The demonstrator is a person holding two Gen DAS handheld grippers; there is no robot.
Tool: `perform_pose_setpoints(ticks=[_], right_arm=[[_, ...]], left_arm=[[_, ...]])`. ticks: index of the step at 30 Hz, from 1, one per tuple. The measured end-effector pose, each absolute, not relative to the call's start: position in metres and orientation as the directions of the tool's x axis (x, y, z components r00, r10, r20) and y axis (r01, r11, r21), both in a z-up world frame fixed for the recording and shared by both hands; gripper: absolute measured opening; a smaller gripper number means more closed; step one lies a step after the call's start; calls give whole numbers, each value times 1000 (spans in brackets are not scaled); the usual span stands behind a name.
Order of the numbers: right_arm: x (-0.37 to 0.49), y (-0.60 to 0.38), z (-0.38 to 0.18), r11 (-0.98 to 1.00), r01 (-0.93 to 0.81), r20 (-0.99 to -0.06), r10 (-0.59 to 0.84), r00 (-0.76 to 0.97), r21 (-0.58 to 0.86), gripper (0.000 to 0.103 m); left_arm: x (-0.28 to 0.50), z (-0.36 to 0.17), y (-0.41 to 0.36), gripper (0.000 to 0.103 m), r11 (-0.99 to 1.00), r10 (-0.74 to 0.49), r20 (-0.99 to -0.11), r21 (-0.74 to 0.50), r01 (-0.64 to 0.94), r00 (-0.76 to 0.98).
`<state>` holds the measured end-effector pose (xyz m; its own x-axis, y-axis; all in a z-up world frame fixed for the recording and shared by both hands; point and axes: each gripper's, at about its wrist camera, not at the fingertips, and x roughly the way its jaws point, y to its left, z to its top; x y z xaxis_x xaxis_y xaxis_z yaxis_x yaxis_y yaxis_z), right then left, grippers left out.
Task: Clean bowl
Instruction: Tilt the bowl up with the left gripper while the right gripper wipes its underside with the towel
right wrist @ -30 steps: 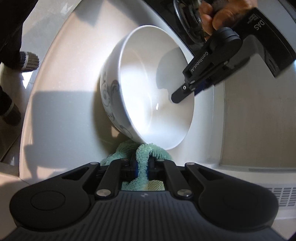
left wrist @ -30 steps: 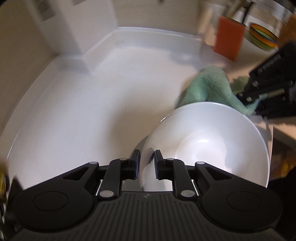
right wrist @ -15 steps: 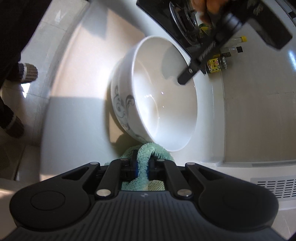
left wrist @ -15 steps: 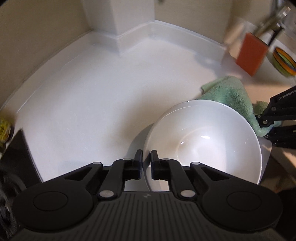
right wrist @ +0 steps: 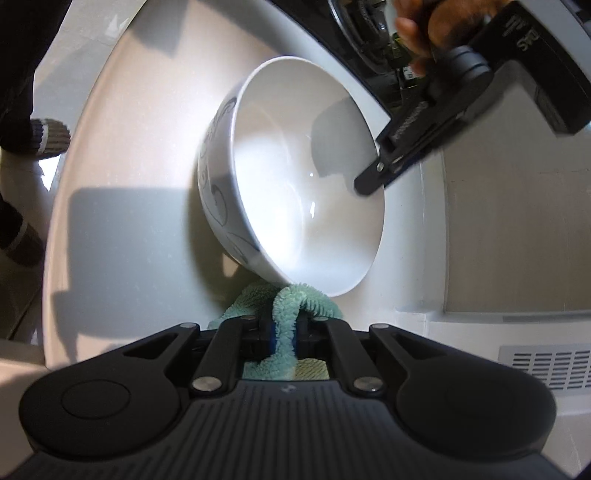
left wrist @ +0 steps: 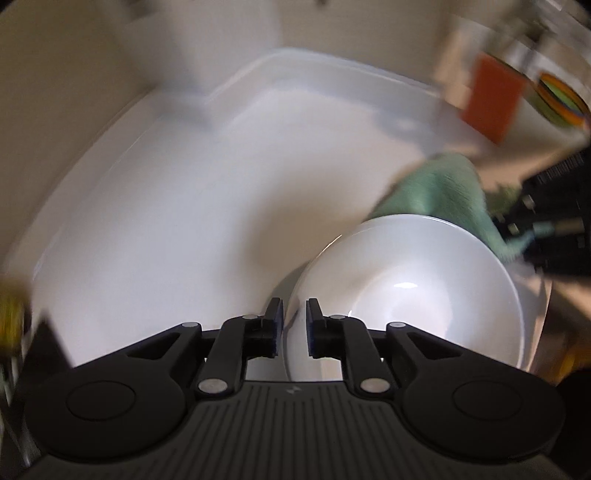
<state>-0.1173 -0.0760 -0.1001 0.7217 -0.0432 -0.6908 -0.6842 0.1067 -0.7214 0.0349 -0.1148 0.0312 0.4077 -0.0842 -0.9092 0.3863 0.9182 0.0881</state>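
Observation:
A white bowl (left wrist: pixel 413 291) with a dark swirl pattern outside (right wrist: pixel 295 177) is tilted up off the white counter (left wrist: pixel 184 206). My left gripper (left wrist: pixel 294 326) is shut on the bowl's near rim, one finger inside and one outside; it shows in the right wrist view (right wrist: pixel 373 182) at the far rim. My right gripper (right wrist: pixel 284 334) is shut on a green cloth (right wrist: pixel 284 317), just below the bowl's lower edge. In the left wrist view the green cloth (left wrist: pixel 439 188) hangs behind the bowl beside the right gripper (left wrist: pixel 535 229).
An orange box (left wrist: pixel 491 99) and a striped coloured bowl (left wrist: pixel 561 99) stand at the back right. A black stove (right wrist: pixel 365 22) lies beyond the bowl. A wall vent (right wrist: pixel 546 369) is at the right. A person's feet (right wrist: pixel 48 136) are at the left.
The bowl has tipped up more steeply on its edge, held by the left gripper. The left view swung and is blurred. The right gripper still holds the cloth beneath the bowl.

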Motion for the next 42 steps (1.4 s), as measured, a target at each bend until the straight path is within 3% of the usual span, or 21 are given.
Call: perform_pose_setpoints(ticks=[3,7,8,12,18,28,38,42], right_arm=[[-125,-75,-100,121,-680,-688,-45,724,-723,3],[-136,-72,-98,126,-692,-699,-25,714,-711,3],[-139,-70,-97,127,-696,-703,-18,711,-707,3],[-144,-74,-93,117,-724,-726,26,687,-680,3],[-115,-90,-94,112,-677,-685,-61,726,-728,3],[-133,-94,-93,155,-675,-687,-38,725,-721,3],[-171,-69,-89,212,-714,-723,44,689,-668,3],[-152,-68,-93,220,-710,-727,7,687,-669,3]], left_arm=[[16,31,-105,15,959,-79,-909,42,280,409],[19,18,-105,14,944,-78,-916,59,325,393],[24,15,-106,10,932,-83,-916,68,356,392],[39,15,-112,10,868,-125,-911,92,488,393],[59,11,-143,15,656,-161,-887,231,718,433],[36,29,-115,17,885,-89,-902,123,450,422],[37,19,-119,14,716,-116,-899,219,663,422],[41,19,-125,15,676,-117,-899,240,697,422]])
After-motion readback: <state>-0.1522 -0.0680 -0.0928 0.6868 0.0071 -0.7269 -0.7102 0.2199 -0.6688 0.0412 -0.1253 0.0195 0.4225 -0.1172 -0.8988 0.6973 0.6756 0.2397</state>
